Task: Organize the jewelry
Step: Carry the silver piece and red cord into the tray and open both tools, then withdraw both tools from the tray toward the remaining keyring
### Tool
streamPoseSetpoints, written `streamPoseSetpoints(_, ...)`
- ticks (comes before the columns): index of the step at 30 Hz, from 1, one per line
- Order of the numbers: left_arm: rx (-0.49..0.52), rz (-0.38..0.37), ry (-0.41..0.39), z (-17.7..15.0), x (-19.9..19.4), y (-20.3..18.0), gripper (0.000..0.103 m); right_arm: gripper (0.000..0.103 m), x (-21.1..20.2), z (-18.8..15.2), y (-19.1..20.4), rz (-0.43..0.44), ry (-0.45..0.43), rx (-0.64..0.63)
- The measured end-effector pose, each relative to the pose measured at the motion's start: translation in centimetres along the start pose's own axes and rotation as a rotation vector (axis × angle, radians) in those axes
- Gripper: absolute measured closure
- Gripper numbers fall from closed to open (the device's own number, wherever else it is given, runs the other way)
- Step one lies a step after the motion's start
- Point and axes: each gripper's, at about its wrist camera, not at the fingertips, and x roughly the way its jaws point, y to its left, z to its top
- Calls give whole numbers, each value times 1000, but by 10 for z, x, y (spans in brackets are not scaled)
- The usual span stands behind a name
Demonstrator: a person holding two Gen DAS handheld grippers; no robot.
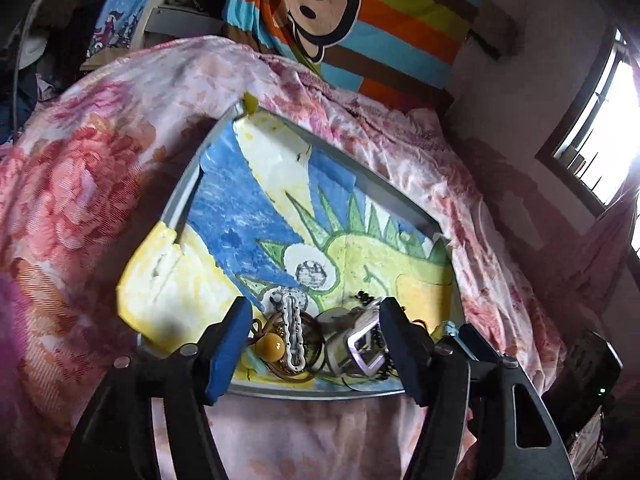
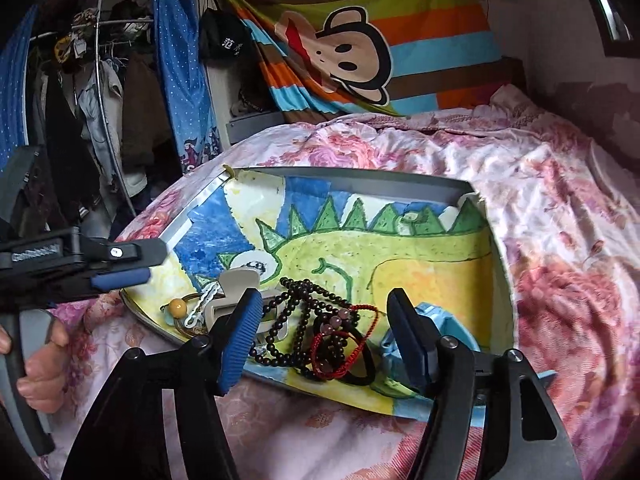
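**Jewelry still heaped; both grippers empty**

The jewelry sits in one tangle at the near edge of a tray (image 2: 420,186) lined with a child's dinosaur drawing (image 2: 400,256), the tray resting on a floral bedspread (image 2: 560,240); nothing looks sorted yet — the rest of the drawing is bare. In the right wrist view the right gripper (image 2: 324,336) hangs with jaws released and nothing between the pads; beyond its tips lie a dark bead necklace (image 2: 298,300) and a red cord bracelet (image 2: 344,350), with a light-blue box (image 2: 428,318) at about 3 o'clock of them. The left gripper (image 1: 316,344) is likewise parted and grasping nothing; past it lie a white chain clip (image 1: 291,332), a yellow bead (image 1: 271,346) at its 9 o'clock, and a silvery hair claw (image 1: 362,342) at its 3 o'clock. Judged from this, the task is barely begun — every piece remains to be separated.
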Motion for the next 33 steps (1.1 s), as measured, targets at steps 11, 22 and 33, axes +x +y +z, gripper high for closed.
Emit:
streamPoseSetpoints(11,62,55,-166,-19,-80,-24,2,9,-74,4,0,-29,-69,-40)
streamPoseSetpoints(22,190,179,-289,-81,-150,-45,0,2,-174,-17,-2,-47,-186,-55)
streamPoseSetpoints(33,218,241,-263,-141,-179,-38,0,2,-212,-64,11,-39,-147,-68)
